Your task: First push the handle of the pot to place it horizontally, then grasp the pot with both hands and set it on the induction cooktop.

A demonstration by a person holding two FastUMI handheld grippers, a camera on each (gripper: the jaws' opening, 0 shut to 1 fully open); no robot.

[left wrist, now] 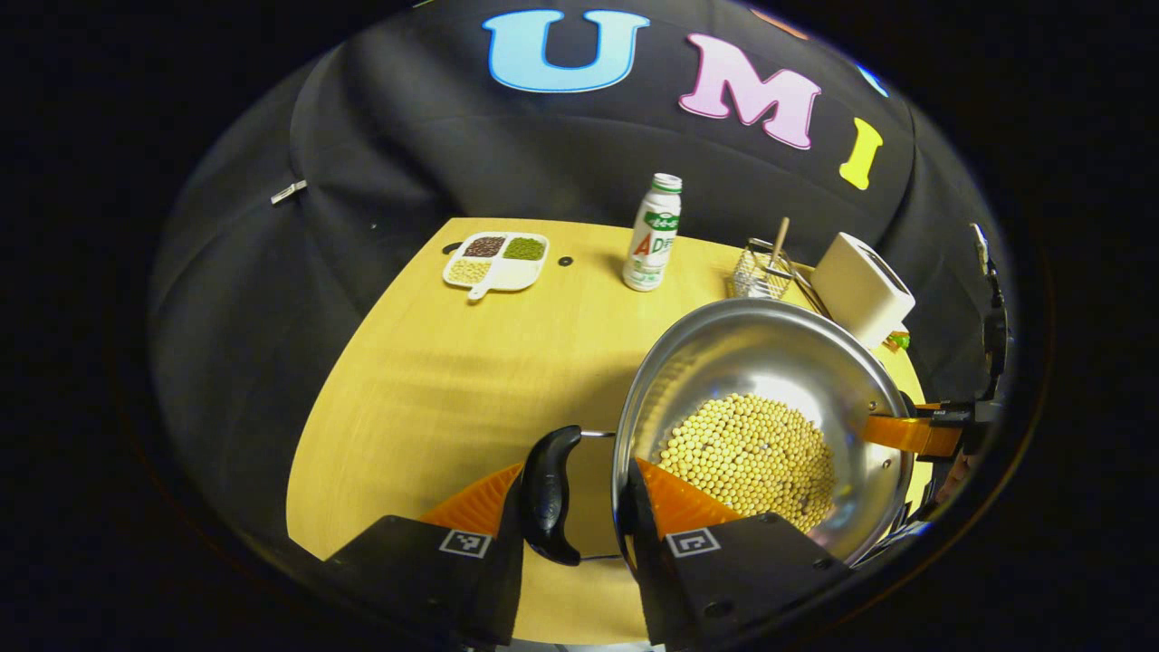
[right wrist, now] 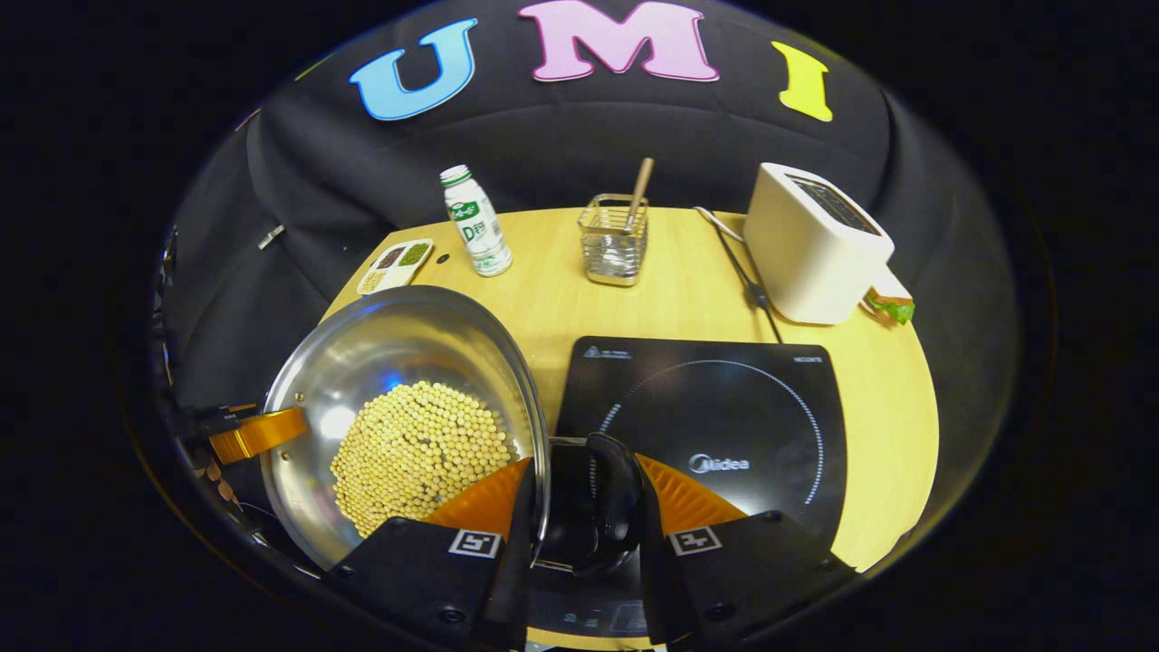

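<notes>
A steel pot (left wrist: 761, 353) holding a layer of yellow beans (left wrist: 751, 457) sits between both grippers, seemingly raised a little off the wooden table (left wrist: 435, 380). My left gripper (left wrist: 579, 480) is shut on the pot's black side handle (left wrist: 550, 493). The right gripper's finger (left wrist: 914, 435) shows at the pot's far rim. In the right gripper view, my right gripper (right wrist: 584, 489) is shut on the opposite black handle (right wrist: 605, 498), which hangs over the left edge of the black induction cooktop (right wrist: 724, 417). The pot (right wrist: 407, 353) lies left of the cooktop.
A white bottle (right wrist: 475, 231), a divided dish of beans (right wrist: 396, 263) and a wire basket with a stick (right wrist: 616, 240) stand along the back. A white toaster (right wrist: 815, 240) and its cable (right wrist: 747, 272) sit behind the cooktop.
</notes>
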